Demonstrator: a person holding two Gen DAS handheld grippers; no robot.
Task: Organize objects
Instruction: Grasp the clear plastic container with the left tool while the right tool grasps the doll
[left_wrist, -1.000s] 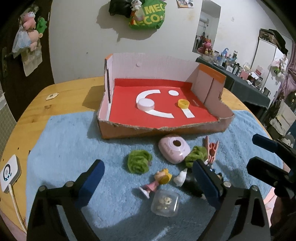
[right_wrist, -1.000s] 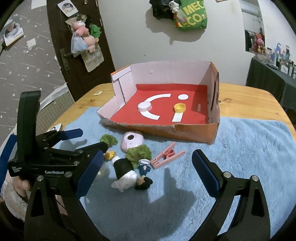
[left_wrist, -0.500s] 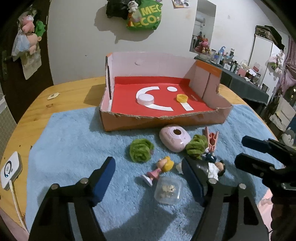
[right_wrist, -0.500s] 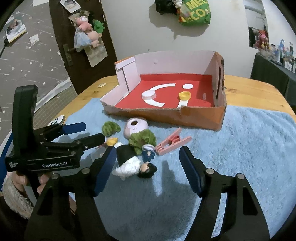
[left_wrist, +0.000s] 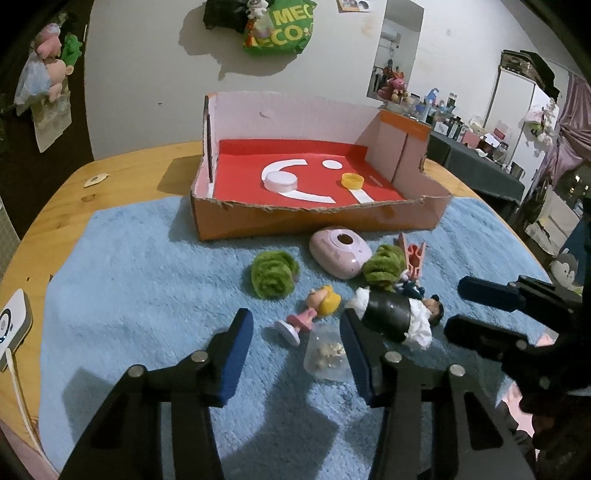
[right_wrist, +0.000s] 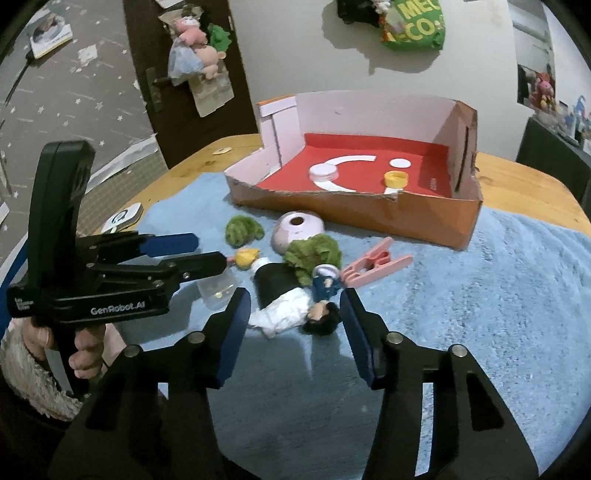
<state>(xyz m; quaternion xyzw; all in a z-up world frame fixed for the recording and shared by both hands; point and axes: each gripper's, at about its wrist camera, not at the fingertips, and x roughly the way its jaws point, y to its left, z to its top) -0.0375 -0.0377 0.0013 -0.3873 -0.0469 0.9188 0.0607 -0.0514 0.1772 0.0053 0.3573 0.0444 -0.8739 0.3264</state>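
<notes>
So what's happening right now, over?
Both hand-held grippers closing, nothing gripped. Right around dark-haired doll. Two caps boxed. Clear capsule nearby.

Open orange cardboard box (left_wrist: 317, 221), red floor: holds a white round lid (left_wrist: 281, 181) and a yellow bottle cap (left_wrist: 352, 181). On the blue towel (left_wrist: 140, 280) before it: pink oval case (left_wrist: 340, 251), two green fuzzy balls (left_wrist: 274, 274), pink clothespin (right_wrist: 376, 261), blonde figurine (left_wrist: 314, 310) lying flat, dark-suited doll (right_wrist: 295, 302) lying flat, clear plastic capsule (left_wrist: 327, 354).
</notes>
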